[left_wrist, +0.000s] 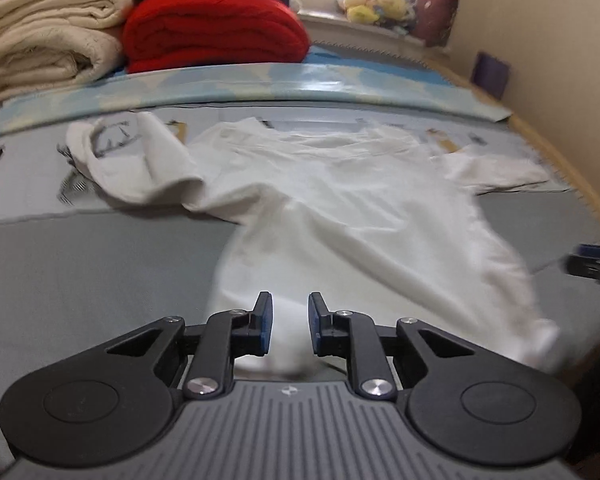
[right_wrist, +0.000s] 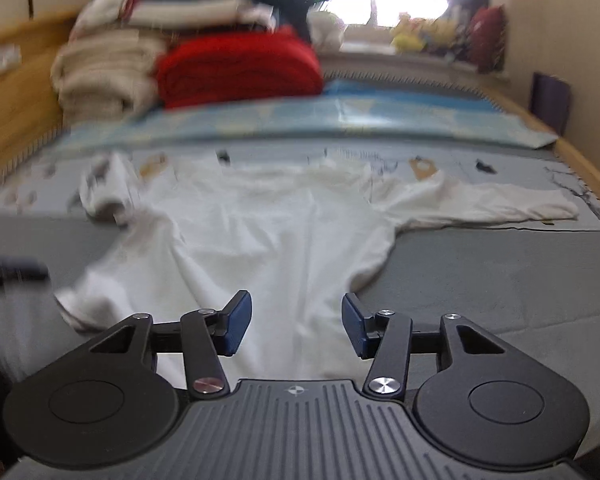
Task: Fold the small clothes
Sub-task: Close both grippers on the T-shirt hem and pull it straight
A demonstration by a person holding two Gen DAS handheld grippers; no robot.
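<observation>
Working over a grey mat (right_wrist: 500,280) on a wood-framed bed, we see a white shirt (right_wrist: 268,232) spread rumpled across it. Folded cream and red blankets (left_wrist: 216,36) sit behind, below a bright window. Our left gripper (left_wrist: 290,322) is narrowly parted around the hem; our right gripper (right_wrist: 297,328) gapes wide, empty.

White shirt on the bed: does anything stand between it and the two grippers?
Nothing visible does. The white shirt lies directly before the open right gripper, and its hem lies between the left gripper's fingers.
</observation>
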